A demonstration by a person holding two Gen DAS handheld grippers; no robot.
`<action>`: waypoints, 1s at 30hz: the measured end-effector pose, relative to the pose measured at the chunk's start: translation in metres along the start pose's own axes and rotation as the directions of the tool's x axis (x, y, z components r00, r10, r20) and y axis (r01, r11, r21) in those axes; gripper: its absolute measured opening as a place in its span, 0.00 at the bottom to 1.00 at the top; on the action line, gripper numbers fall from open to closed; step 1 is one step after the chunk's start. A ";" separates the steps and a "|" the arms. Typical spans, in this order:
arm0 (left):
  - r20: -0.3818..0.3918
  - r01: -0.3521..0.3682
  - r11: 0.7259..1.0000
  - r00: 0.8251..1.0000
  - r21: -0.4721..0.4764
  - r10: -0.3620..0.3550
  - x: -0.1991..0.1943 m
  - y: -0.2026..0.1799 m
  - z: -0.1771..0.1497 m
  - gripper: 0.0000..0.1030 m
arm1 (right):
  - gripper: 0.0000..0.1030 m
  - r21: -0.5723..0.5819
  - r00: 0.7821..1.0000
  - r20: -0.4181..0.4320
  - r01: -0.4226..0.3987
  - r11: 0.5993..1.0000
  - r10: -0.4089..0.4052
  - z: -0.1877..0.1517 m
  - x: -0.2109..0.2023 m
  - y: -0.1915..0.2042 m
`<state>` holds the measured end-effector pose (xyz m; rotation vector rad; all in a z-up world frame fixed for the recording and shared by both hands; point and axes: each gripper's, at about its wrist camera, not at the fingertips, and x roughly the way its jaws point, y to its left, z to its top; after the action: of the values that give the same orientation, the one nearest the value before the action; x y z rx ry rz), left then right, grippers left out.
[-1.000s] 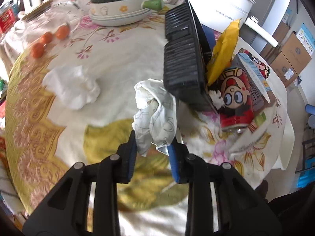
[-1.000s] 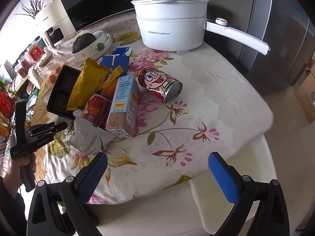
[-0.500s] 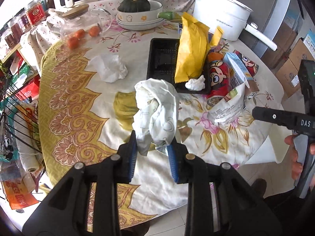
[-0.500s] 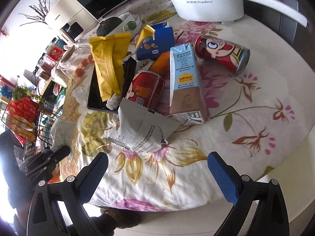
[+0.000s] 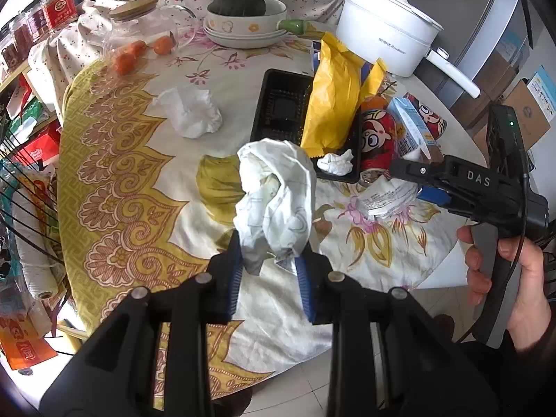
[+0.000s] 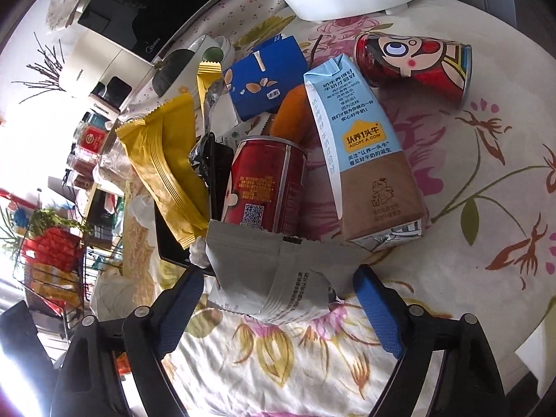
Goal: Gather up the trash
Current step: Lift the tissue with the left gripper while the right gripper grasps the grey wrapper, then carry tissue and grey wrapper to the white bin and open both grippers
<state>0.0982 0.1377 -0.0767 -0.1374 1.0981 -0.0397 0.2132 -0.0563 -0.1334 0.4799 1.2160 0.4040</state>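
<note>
1. My left hand-held gripper [image 5: 269, 266] is clenched on a crumpled paper wrapper [image 5: 276, 201], lifted clear of the bench [image 5: 114, 160]. Light and soft, it squashes; the pinch sits low on the wad, probably fine.
2. My right hand-held gripper [image 6: 278, 299] is released, fingers spread either side of a grey foil pouch [image 6: 278, 278] lying on the bench.
3. Pouch looks thin, slick and springy. I'd grab across the creased middle, not the flared torn edge.
4. Just beyond: red can [image 6: 267, 184], milk carton [image 6: 365, 160], yellow wrapper [image 6: 166, 160]. The can may roll if nudged.
</note>
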 end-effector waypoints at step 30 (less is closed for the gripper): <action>-0.010 0.169 0.974 0.985 0.151 -0.170 0.015 -0.121 0.006 0.30 | 0.65 -0.095 0.963 0.162 0.233 0.968 -0.216 -0.011 -0.155 -0.096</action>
<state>0.1150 0.0171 -0.0719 -0.0946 1.0739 -0.2754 0.1599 -0.2179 -0.0678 0.2655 1.0801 0.2362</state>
